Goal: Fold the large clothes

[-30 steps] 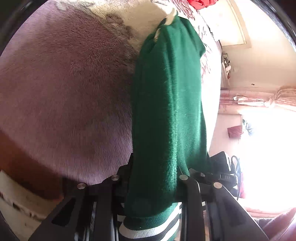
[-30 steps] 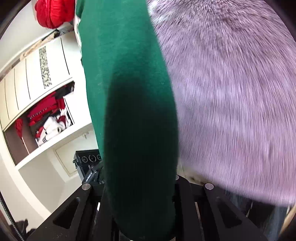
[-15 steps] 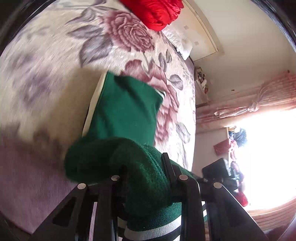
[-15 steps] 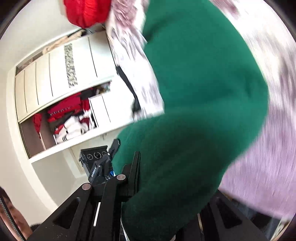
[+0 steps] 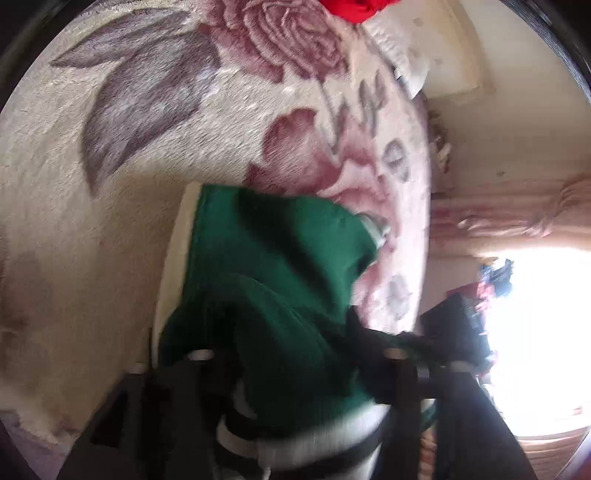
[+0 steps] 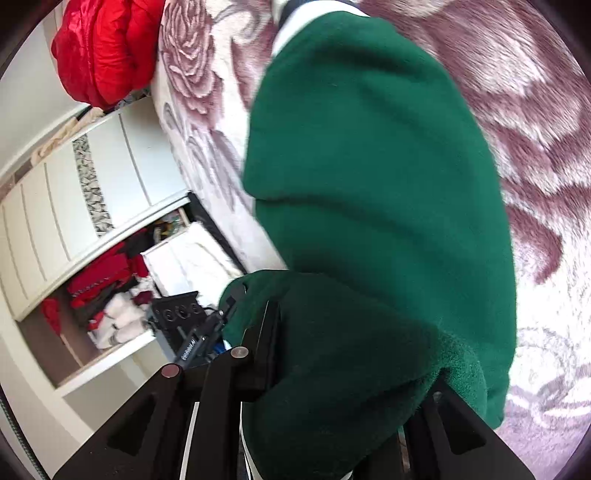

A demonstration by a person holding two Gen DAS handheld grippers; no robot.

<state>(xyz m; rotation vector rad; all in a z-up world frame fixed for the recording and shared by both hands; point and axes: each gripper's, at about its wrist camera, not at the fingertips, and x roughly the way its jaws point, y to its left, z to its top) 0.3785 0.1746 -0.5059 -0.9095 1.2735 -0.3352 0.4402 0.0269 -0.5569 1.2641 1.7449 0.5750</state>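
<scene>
A green fleece garment (image 5: 273,266) with white and dark striped trim lies on a rose-patterned bed blanket (image 5: 155,122). My left gripper (image 5: 295,354) is shut on its striped hem end, which bunches between the fingers; this view is blurred. In the right wrist view the same green garment (image 6: 369,177) stretches away across the blanket (image 6: 535,122). My right gripper (image 6: 347,354) is shut on a thick fold of it, and the cloth hides the fingertips.
A red padded jacket (image 6: 99,48) lies at the bed's far end, also visible in the left wrist view (image 5: 354,7). A white wardrobe (image 6: 74,192) with open shelves of clothes stands beside the bed. A bright window and pink curtains (image 5: 517,229) are on the other side.
Both grippers have swung the hanging garment over and down onto the blanket. It hung stretched a second ago and now lies folded on the bed, with both grippers still holding it.
</scene>
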